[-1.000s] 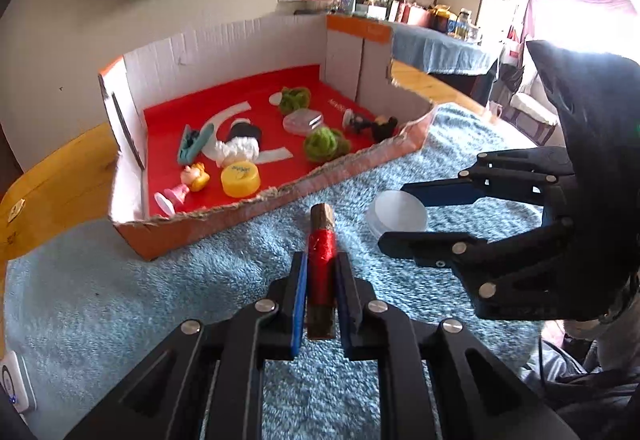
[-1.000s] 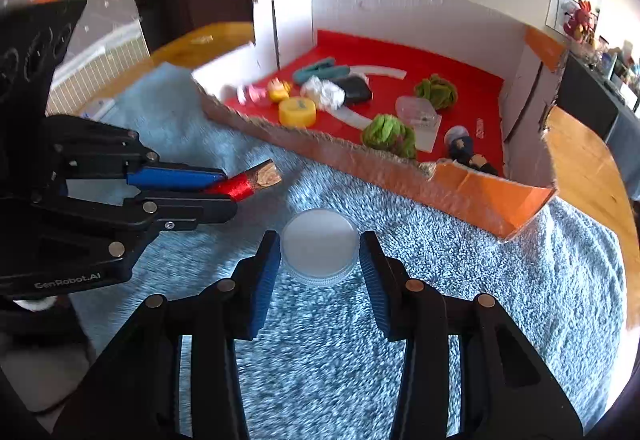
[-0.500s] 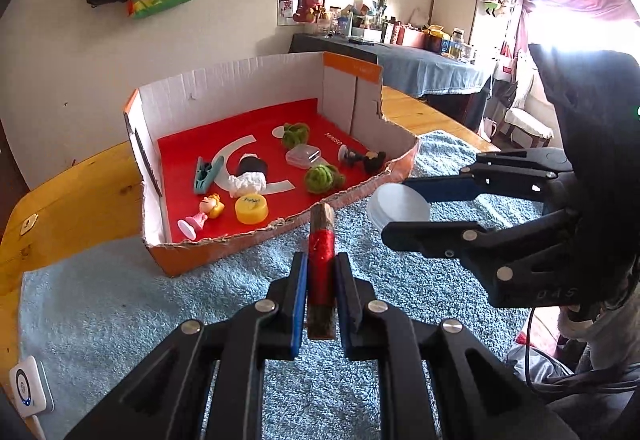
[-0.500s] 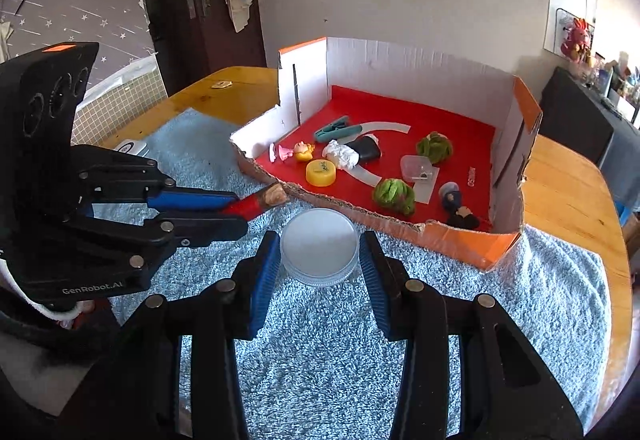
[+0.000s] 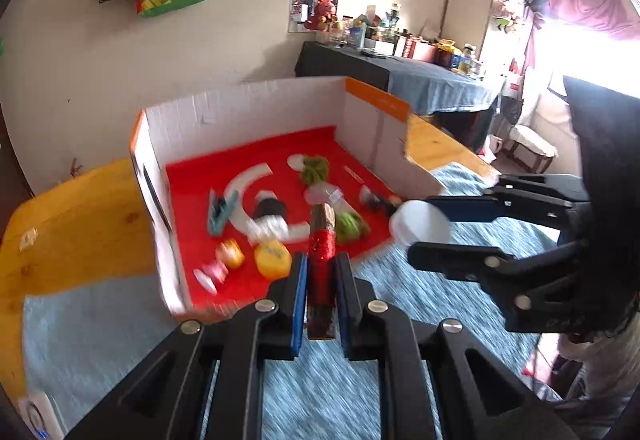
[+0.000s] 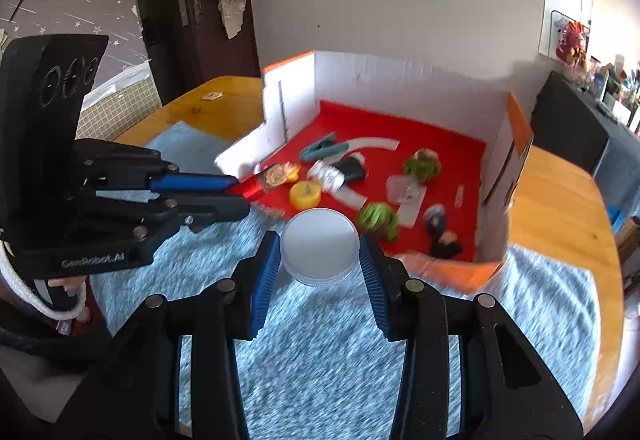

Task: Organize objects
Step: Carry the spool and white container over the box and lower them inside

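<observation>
My left gripper (image 5: pixel 321 272) is shut on a spool of red thread (image 5: pixel 321 264) wound on a wooden stick, held in the air over the near wall of the cardboard box (image 5: pixel 240 104). In the right wrist view the same spool (image 6: pixel 264 182) sticks out of the left gripper (image 6: pixel 236 194) at the box's left corner. My right gripper (image 6: pixel 319 260) is shut on a round white lid (image 6: pixel 319 246), lifted above the blue towel (image 6: pixel 320 352). In the left wrist view the lid (image 5: pixel 420 228) hangs to the right of the spool.
The box has a red floor (image 6: pixel 440 152) with several small things: a yellow cap (image 6: pixel 305 195), two green yarn balls, a teal clip (image 6: pixel 322 148), small figures, a clear plastic piece. The towel lies on a wooden table (image 6: pixel 560 208). A white device (image 5: pixel 36 416) lies at the towel's left corner.
Both grippers have risen off the towel with the spool and the lid and come nearer to the box. The box now sits lower and closer in both views.
</observation>
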Tool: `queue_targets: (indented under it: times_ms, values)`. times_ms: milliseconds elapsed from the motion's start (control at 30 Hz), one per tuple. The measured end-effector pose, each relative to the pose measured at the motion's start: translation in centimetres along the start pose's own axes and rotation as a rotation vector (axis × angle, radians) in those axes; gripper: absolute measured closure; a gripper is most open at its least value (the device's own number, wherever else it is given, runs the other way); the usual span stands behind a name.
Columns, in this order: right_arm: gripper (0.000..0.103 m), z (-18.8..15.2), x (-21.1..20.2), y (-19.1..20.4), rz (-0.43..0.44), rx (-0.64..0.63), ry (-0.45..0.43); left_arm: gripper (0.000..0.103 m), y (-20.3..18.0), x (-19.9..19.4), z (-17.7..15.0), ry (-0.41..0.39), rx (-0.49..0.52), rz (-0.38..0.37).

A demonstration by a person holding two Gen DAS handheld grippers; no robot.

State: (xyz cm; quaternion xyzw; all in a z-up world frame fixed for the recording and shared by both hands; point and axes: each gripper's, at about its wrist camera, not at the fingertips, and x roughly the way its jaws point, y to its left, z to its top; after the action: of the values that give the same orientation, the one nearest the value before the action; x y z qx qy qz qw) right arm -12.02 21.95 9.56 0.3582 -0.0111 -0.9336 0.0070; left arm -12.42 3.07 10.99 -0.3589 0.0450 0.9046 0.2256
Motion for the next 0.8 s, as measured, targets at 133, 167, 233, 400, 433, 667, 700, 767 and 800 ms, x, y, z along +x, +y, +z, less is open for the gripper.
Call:
queue_targets:
  times_ms: [133, 167, 233, 400, 433, 667, 700, 767, 800]
  values:
    - [0.064, 2.7, 0.9, -1.6, -0.043, -0.006, 0.011, 0.089, 1.3, 2.4, 3.5, 0.021, 0.016, 0.053]
    - [0.064, 3.3, 1.2, -1.9, -0.052, -0.003, 0.016, 0.089, 1.7, 3.2, 4.4, 0.032, 0.02, 0.057]
    - [0.064, 4.7, 2.1, -3.0, -0.076, 0.007, 0.033, 0.089, 2.8, 4.9, 6.0, 0.06, 0.004, 0.06]
    - [0.064, 7.5, 4.5, -5.3, -0.124, 0.028, 0.079, 0.089, 4.8, 8.9, 8.5, 0.133, -0.028, 0.066]
    - [0.064, 8.1, 5.1, -5.7, -0.133, 0.028, 0.094, 0.089, 5.1, 9.6, 8.8, 0.144, -0.031, 0.078]
    - [0.064, 10.4, 8.9, -7.4, -0.15, 0.028, 0.183, 0.089, 7.3, 13.3, 9.7, 0.212, -0.093, 0.086]
    - [0.064, 10.5, 9.3, -7.5, -0.148, 0.031, 0.19, 0.089, 7.5, 13.6, 9.7, 0.217, -0.098, 0.089]
    - [0.064, 10.8, 10.3, -7.8, -0.139, 0.032, 0.213, 0.089, 7.6, 14.1, 9.7, 0.224, -0.102, 0.097]
    - [0.064, 10.9, 10.9, -7.9, -0.136, 0.029, 0.225, 0.089, 7.8, 14.4, 9.7, 0.228, -0.106, 0.103]
